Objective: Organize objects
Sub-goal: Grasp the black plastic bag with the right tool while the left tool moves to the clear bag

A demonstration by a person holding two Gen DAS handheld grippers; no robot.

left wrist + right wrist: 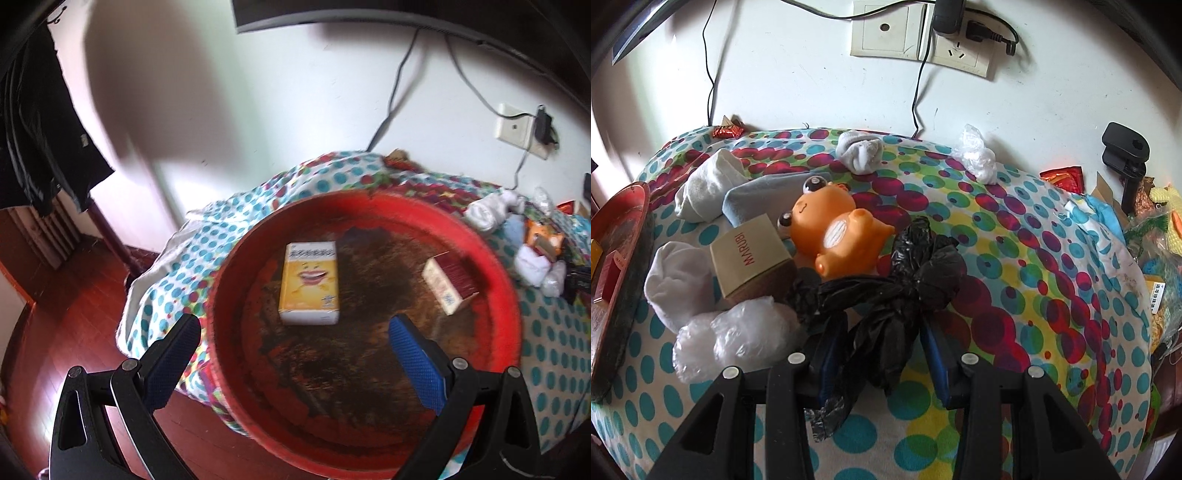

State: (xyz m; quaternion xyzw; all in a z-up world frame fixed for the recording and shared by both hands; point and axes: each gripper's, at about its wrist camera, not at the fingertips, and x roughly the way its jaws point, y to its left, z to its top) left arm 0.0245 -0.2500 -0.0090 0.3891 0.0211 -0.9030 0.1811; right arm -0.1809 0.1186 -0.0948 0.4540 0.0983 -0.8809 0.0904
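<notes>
A round red tray (509, 295) lies on the dotted cloth. In it are a yellow box with a smiling face (309, 282) and a red-and-cream box (448, 286). My left gripper (293, 332) is open and empty above the tray's near side. My right gripper (879, 343) is shut on a crumpled black plastic bag (905, 280) over the cloth. Beside the bag lie an orange toy figure (838, 232), a tan MARUBI box (750, 254), white socks (679, 284) and a clear plastic bag (738, 339). The tray's edge (624, 258) shows at the left of the right wrist view.
The dotted cloth (1015, 295) covers the surface against a white wall with sockets (919, 33) and cables. More socks (860, 151), a clear bag (977, 155), red wrappers (1065, 177) and clutter (1160, 236) lie around. Wooden floor (74, 332) is to the left.
</notes>
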